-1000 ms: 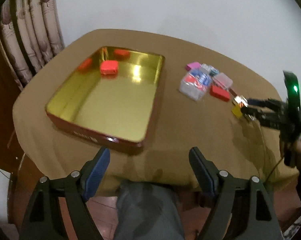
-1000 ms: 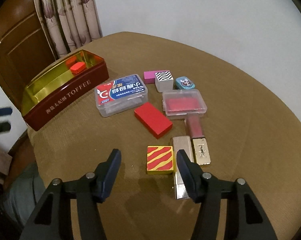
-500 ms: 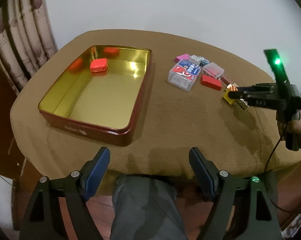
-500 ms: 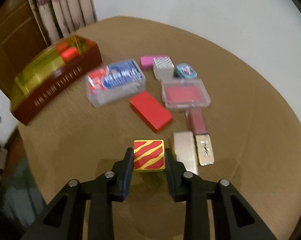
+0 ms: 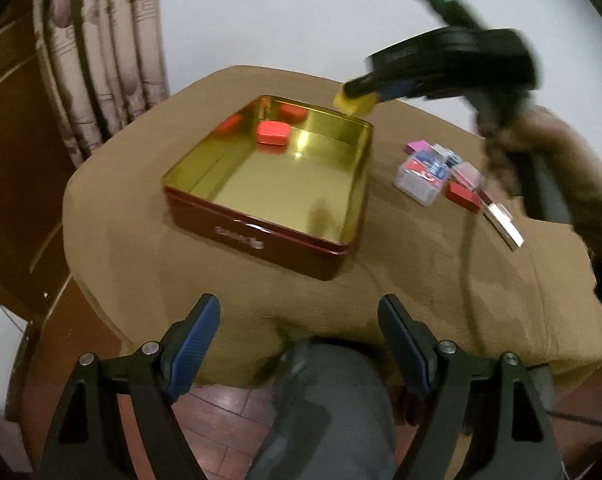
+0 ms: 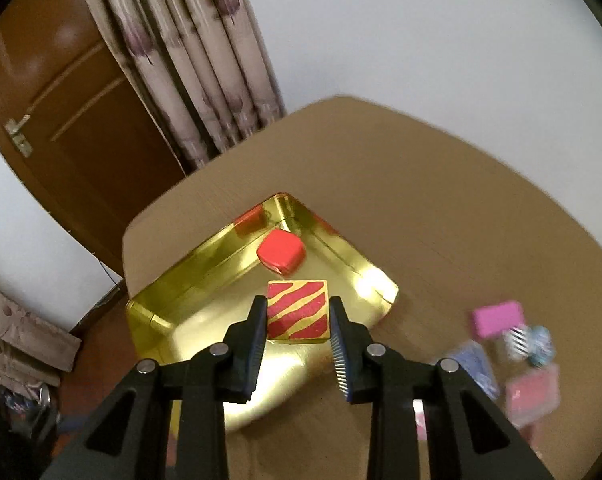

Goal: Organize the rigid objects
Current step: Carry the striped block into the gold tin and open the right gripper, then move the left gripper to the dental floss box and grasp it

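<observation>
My right gripper (image 6: 297, 312) is shut on a red-and-yellow striped box (image 6: 297, 309) and holds it in the air over the gold-lined toffee tin (image 6: 197, 276). From the left wrist view the right gripper (image 5: 357, 98) hovers above the tin's far right corner with the striped box (image 5: 356, 104) in it. A red rounded box (image 5: 273, 133) lies in the tin (image 5: 261, 236) near its far wall, also in the right wrist view (image 6: 281, 255). My left gripper (image 5: 299, 344) is open and empty, low at the table's near edge.
A cluster of small boxes lies on the tan cloth right of the tin: a clear case with a blue-red label (image 5: 421, 176), a red box (image 5: 463, 195), a pink one (image 5: 419, 147), and gold cases (image 5: 503, 224). Curtains (image 5: 101, 60) and a wooden door stand at left.
My right gripper closed on the striped box, lifted it off the table and carried it left to above the tin. The left gripper stayed open.
</observation>
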